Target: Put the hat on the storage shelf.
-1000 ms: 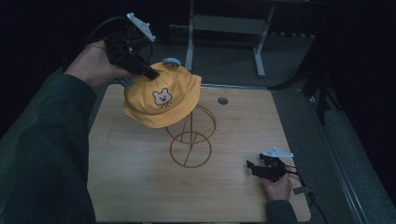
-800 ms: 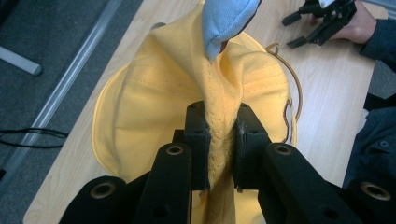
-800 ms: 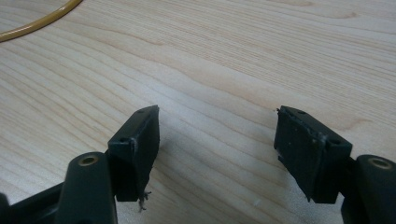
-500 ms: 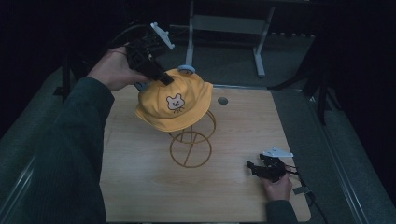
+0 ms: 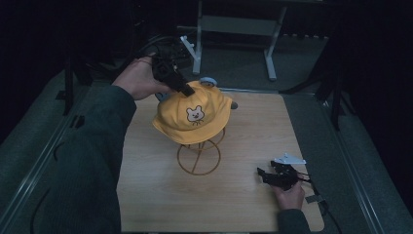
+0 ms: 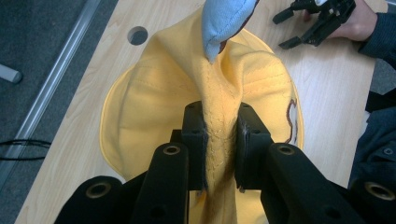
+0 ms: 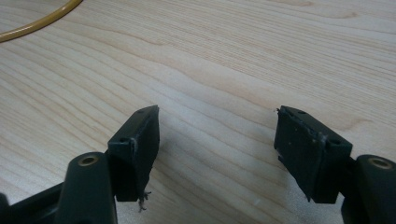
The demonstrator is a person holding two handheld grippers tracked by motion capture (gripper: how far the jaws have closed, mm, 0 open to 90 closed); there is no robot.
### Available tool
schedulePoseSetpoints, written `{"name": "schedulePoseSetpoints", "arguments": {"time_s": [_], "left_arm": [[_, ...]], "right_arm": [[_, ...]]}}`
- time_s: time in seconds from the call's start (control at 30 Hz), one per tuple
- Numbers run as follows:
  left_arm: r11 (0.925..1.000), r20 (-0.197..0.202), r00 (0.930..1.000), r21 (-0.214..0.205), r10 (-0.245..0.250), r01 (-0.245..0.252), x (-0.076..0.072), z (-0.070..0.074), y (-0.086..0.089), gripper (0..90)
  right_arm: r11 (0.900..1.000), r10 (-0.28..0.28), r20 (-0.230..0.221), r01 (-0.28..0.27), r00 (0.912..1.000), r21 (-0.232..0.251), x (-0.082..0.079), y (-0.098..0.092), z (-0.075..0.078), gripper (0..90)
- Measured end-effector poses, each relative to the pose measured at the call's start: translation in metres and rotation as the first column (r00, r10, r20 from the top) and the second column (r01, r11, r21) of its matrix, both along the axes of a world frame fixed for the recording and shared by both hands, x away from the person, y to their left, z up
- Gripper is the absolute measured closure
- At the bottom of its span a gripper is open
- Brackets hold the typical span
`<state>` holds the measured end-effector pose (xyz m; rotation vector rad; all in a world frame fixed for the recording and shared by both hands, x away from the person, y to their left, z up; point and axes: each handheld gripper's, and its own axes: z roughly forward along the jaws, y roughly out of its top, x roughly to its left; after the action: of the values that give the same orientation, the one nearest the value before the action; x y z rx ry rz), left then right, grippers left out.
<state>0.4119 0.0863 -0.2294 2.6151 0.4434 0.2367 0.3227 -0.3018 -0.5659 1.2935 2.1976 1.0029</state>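
A yellow cap (image 5: pixel 192 114) with a bear face on its front rests over the top of a gold wire stand (image 5: pixel 198 157) in the middle of the wooden table (image 5: pixel 156 195). My left gripper (image 5: pixel 187 90) comes in from the back left and is shut on a pinched fold of the cap's crown (image 6: pixel 154 93). A light blue ear (image 6: pixel 224 23) sticks up just past the left gripper (image 6: pixel 222 119). My right gripper (image 5: pixel 265 175) lies low on the table at the front right, jaws open with nothing between them. In its own view the right gripper (image 7: pixel 217 121) frames bare wood.
A round hole (image 5: pixel 234 105) sits in the tabletop behind the cap. The stand's base ring (image 7: pixel 37 21) curves past the right gripper's far left. Grey floor and metal frame legs (image 5: pixel 270 53) lie beyond the table's back edge.
My left hand has carried the cap to the right and down, so it now sits lower over the wire stand. The right gripper has stayed where it was.
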Motion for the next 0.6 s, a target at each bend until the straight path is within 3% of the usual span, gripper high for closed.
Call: {"name": "schedulePoseSetpoints", "arguments": {"time_s": [0.6], "left_arm": [[0.9991,-0.014,0.9995,0.033,-0.027,0.028,0.001,-0.012,-0.016,76.5]], "right_arm": [[1.0000,0.000,-0.001,0.000,1.0000,0.001,0.000,0.000,0.000,30.7]]}}
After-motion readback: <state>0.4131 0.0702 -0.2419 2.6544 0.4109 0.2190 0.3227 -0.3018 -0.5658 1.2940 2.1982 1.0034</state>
